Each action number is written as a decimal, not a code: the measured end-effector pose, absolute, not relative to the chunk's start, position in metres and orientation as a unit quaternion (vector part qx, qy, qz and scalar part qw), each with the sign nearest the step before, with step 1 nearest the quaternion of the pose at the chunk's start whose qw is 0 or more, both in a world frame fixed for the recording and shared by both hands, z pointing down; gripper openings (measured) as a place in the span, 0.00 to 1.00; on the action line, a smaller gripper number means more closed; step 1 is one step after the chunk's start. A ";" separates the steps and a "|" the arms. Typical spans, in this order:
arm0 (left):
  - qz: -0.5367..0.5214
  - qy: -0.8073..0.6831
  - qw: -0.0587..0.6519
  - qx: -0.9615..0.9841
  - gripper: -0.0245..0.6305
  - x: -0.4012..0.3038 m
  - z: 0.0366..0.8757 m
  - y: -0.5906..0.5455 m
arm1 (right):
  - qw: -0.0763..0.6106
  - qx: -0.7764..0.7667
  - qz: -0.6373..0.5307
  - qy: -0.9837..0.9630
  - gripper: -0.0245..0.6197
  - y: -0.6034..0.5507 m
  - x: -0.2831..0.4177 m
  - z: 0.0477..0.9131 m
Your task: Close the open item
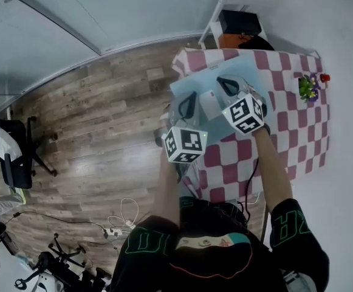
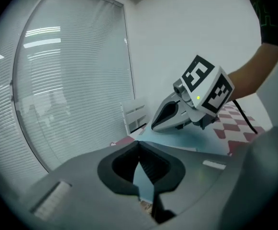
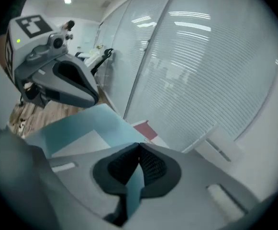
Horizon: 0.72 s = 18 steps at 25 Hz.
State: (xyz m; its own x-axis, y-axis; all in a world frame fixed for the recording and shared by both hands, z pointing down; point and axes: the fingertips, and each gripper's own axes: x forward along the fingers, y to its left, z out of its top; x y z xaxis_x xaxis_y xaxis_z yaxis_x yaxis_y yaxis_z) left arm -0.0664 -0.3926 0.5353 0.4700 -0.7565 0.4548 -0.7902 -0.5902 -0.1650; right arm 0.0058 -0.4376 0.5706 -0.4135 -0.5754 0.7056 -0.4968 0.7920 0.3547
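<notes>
A light blue folder [image 1: 191, 85] lies on the near-left part of the red-and-white checked table [image 1: 298, 132], with a white sheet [image 1: 209, 104] on it. My left gripper [image 1: 187, 105] hovers over the folder's left part, jaws shut with nothing visibly between them. My right gripper [image 1: 226, 85] hangs over its middle, also shut and empty. In the left gripper view the folder [image 2: 186, 140] shows below my shut tips [image 2: 139, 145], with the right gripper [image 2: 154, 126] ahead. In the right gripper view the folder [image 3: 81, 123] and sheet [image 3: 79, 143] lie beneath my tips [image 3: 139, 147], and the left gripper [image 3: 94, 98] is opposite.
A small potted plant [image 1: 308, 89] and a red object [image 1: 325, 77] stand at the table's far right. A white shelf [image 1: 237, 2] with a black box [image 1: 240, 22] is behind the table. Wooden floor with cables [image 1: 118, 224] and an office chair [image 1: 15, 157] lies to the left.
</notes>
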 end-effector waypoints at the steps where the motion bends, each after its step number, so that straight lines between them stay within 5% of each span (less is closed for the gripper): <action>1: 0.243 -0.457 0.035 0.855 0.05 -0.066 0.530 -0.386 | 0.413 0.338 -0.018 -0.846 0.04 -0.432 0.011 0.566; 13: 0.123 -0.593 0.080 0.792 0.05 -0.071 0.453 -0.313 | 0.223 0.368 0.049 -0.901 0.04 -0.359 0.049 0.471; 18: 0.094 -0.622 0.043 0.776 0.05 -0.057 0.409 -0.291 | 0.159 0.387 0.055 -0.906 0.04 -0.348 0.072 0.420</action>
State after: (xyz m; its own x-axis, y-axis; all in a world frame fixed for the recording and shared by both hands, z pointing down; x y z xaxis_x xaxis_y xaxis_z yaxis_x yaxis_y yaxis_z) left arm -0.0573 -0.2914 0.4088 0.2090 -0.9572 0.2004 -0.9736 -0.2230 -0.0498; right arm 0.0716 -0.3479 0.4200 -0.6494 -0.6847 0.3309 -0.7199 0.6937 0.0226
